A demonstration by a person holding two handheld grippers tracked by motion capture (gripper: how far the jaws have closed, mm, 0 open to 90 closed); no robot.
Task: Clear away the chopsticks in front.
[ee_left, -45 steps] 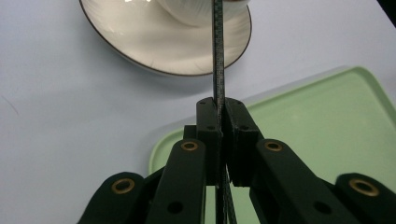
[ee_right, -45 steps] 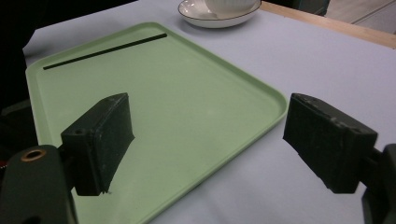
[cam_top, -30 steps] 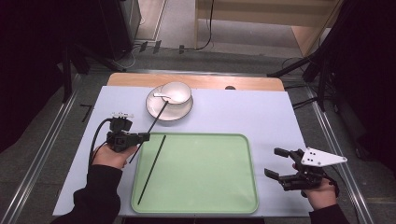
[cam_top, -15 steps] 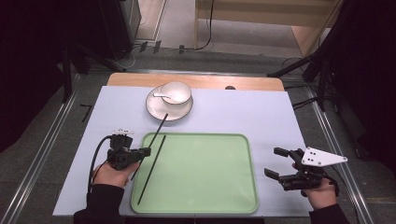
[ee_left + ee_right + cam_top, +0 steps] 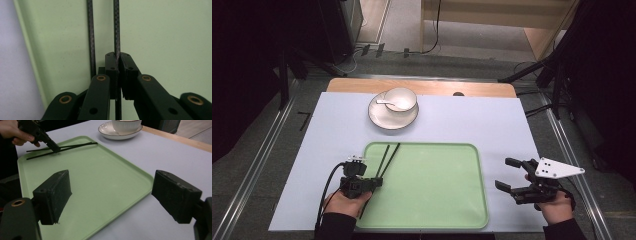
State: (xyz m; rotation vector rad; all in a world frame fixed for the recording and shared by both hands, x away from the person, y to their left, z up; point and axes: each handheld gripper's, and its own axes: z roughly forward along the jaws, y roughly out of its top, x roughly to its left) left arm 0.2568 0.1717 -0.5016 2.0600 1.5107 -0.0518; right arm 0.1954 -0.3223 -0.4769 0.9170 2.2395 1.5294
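the left gripper, clenched on 1 black chopstick, has carried it off the saucer's rim and down to the green tray's left part. there it lies just beside, and crossing, the 2nd chopstick. the pair now looks ready for release. the right gripper, released and empty, hovers right of the tray. bowl and spoon remain on the saucer.

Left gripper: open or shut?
Shut: the left gripper has its jaws clamped on one black chopstick over the green tray.
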